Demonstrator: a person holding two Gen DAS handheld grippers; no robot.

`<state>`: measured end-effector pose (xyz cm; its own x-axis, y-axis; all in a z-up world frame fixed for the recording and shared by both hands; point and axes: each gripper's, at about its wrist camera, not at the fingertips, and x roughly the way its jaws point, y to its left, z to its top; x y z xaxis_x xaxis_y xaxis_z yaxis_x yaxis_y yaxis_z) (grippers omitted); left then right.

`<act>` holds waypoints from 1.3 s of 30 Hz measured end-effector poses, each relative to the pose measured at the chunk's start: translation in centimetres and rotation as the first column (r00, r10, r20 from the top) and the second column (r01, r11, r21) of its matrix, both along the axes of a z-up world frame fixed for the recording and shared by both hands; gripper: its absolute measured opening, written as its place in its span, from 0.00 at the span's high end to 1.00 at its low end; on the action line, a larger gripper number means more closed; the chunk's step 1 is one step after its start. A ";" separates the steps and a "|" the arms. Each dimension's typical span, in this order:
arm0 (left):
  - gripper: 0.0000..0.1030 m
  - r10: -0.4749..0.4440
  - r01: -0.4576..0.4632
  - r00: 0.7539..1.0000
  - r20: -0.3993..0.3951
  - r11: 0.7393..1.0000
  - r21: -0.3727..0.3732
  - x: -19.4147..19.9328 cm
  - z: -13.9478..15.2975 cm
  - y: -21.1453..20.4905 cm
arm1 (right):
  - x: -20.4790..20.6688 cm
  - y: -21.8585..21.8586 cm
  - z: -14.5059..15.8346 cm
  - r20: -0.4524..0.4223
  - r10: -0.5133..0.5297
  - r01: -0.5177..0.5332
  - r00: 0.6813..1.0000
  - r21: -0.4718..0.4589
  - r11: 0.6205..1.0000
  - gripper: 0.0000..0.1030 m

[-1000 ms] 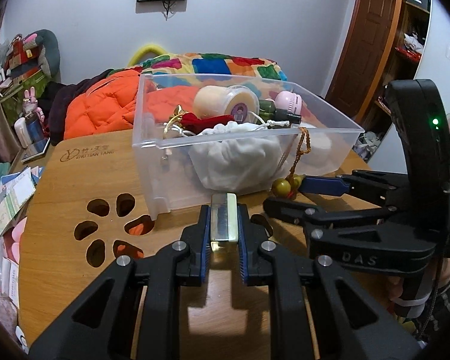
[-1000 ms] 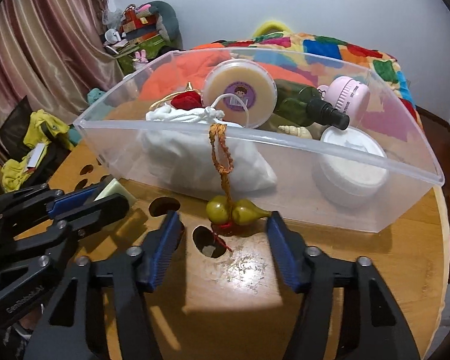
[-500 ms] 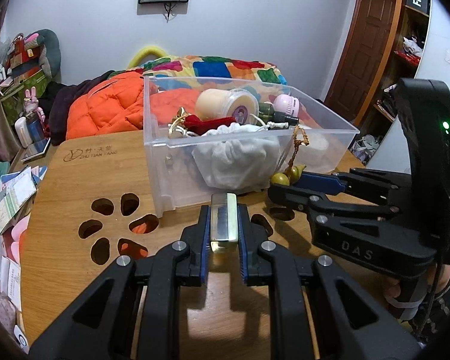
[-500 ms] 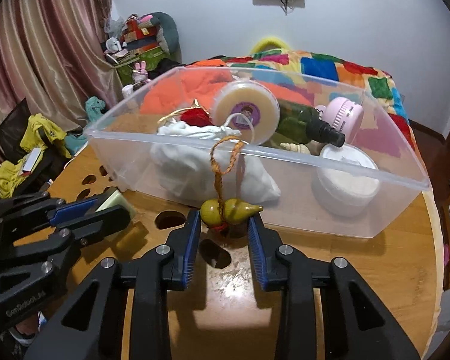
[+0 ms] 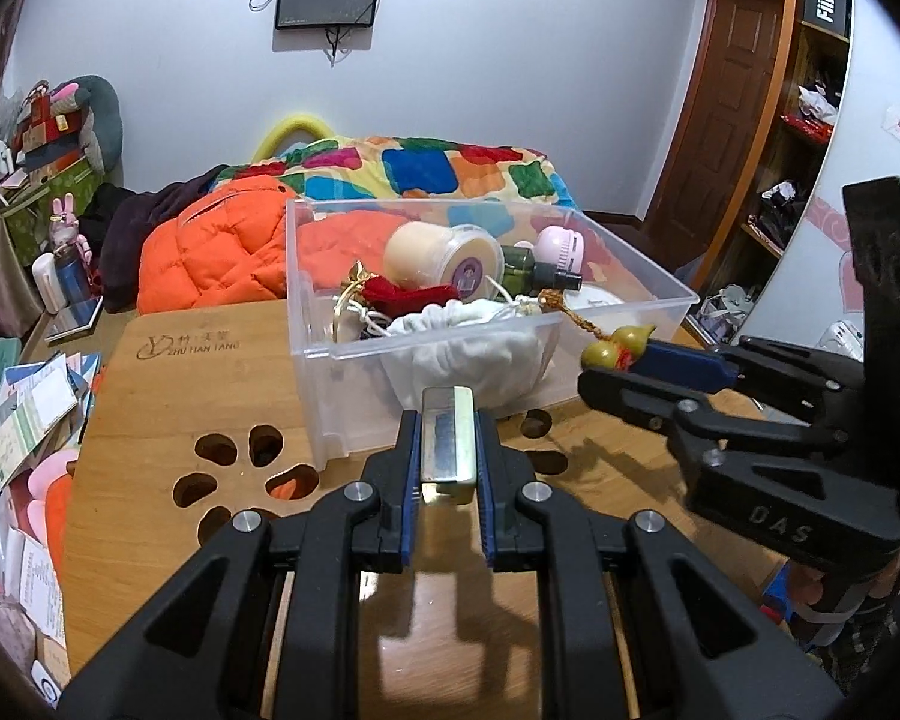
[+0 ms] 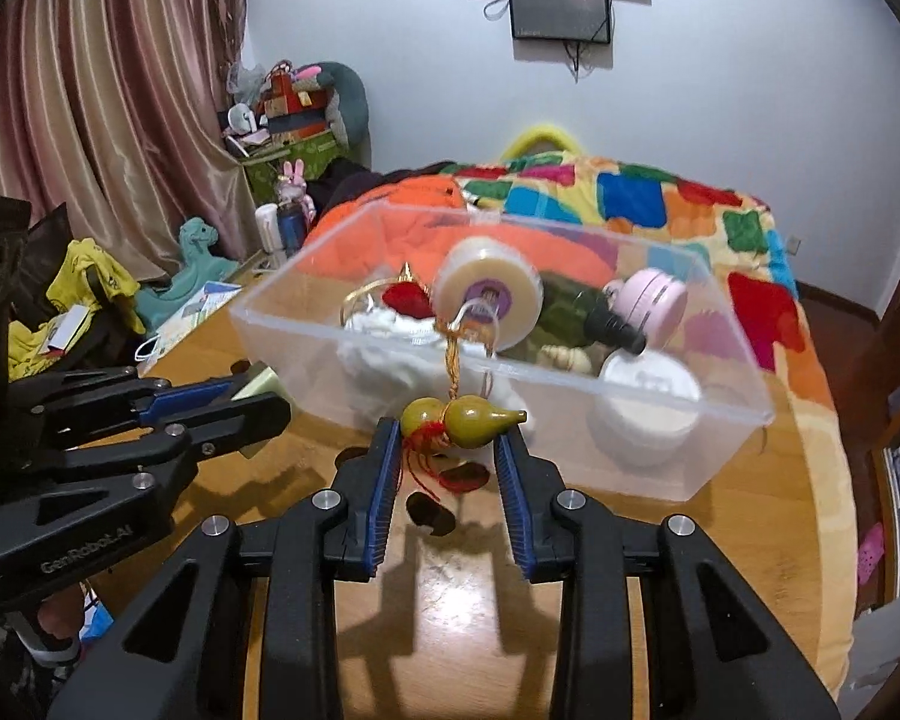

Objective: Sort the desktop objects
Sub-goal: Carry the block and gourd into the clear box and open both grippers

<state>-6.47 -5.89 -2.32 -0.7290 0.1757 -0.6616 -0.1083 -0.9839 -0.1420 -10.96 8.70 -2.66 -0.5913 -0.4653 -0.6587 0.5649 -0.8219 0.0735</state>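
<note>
The left tongs point(image 5: 448, 456) are pressed tight on one small rectangular metal block with a pale green side point(image 5: 447, 444), which stands upright between the blue pads, above the round wooden counter point(image 5: 168, 396). The right tongs point(image 6: 450, 450) stand narrowly spread and pinch one pair of olive-yellow gourd charms point(image 6: 459, 417) at the pad tips; the charms lie sideways, clear of the counter, with red thread hanging beneath them. One braided orange cord point(image 6: 452, 354) runs up from the charms toward 12 o'clock and over the near rim of the one clear plastic bin point(image 6: 660, 414), so that the charms hang just outside the bin's near wall.

In the left wrist view the right tongs come in from 3 o'clock, and the bin stands at 12 o'clock from the block.

Inside the bin lie one white drawstring cloth bag point(image 6: 384, 348), one red fabric piece with a gold loop point(image 6: 405, 297), one round cream tub with a purple label point(image 6: 489, 294), one dark green spray bottle with a black cap point(image 6: 588, 312), one pink round case point(image 6: 657, 300), one white lidded jar point(image 6: 651, 387) and one small pale shell-like thing point(image 6: 561, 354).

Five petal-shaped cut-outs point(image 5: 246, 471) pierce the counter at 9 o'clock from the block. Beyond the counter, a bed carries one orange padded jacket point(image 5: 216, 252) and one patchwork quilt point(image 5: 426, 171).
</note>
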 end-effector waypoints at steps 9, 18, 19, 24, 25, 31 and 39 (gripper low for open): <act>0.85 -0.007 0.007 1.000 -0.023 1.000 -0.007 -0.4 1.1 0.3 | 0.0 0.8 1.7 -0.045 0.000 -0.001 0.999 -0.009 1.000 0.72; 0.85 -0.017 0.017 0.999 -0.040 1.000 -0.006 -1.4 2.5 0.4 | -1.0 1.7 2.4 -0.065 -0.011 0.010 0.998 -0.007 1.000 0.72; 0.85 -0.017 0.017 0.999 -0.043 1.000 -0.010 -1.5 2.7 0.3 | -1.1 1.7 2.4 -0.068 -0.011 0.010 0.998 -0.007 1.000 0.72; 0.85 -0.011 0.010 0.999 -0.050 1.000 -0.011 -2.5 3.2 0.0 | -2.0 1.8 2.8 -0.082 -0.015 0.015 0.997 -0.001 1.000 0.72; 0.85 -0.010 0.010 0.999 -0.051 1.000 -0.011 -2.7 3.3 -0.1 | -2.2 1.9 2.8 -0.081 -0.017 0.017 0.997 -0.002 1.000 0.72; 0.85 -0.007 0.007 0.999 -0.049 1.000 -0.011 -3.7 3.3 -0.4 | -3.4 2.1 2.8 -0.082 -0.028 0.028 0.996 0.000 1.000 0.72; 0.85 0.001 -0.001 0.999 -0.032 1.000 -0.010 -5.6 3.1 -0.8 | -5.3 2.1 2.2 -0.059 -0.034 0.035 0.998 0.010 0.999 0.72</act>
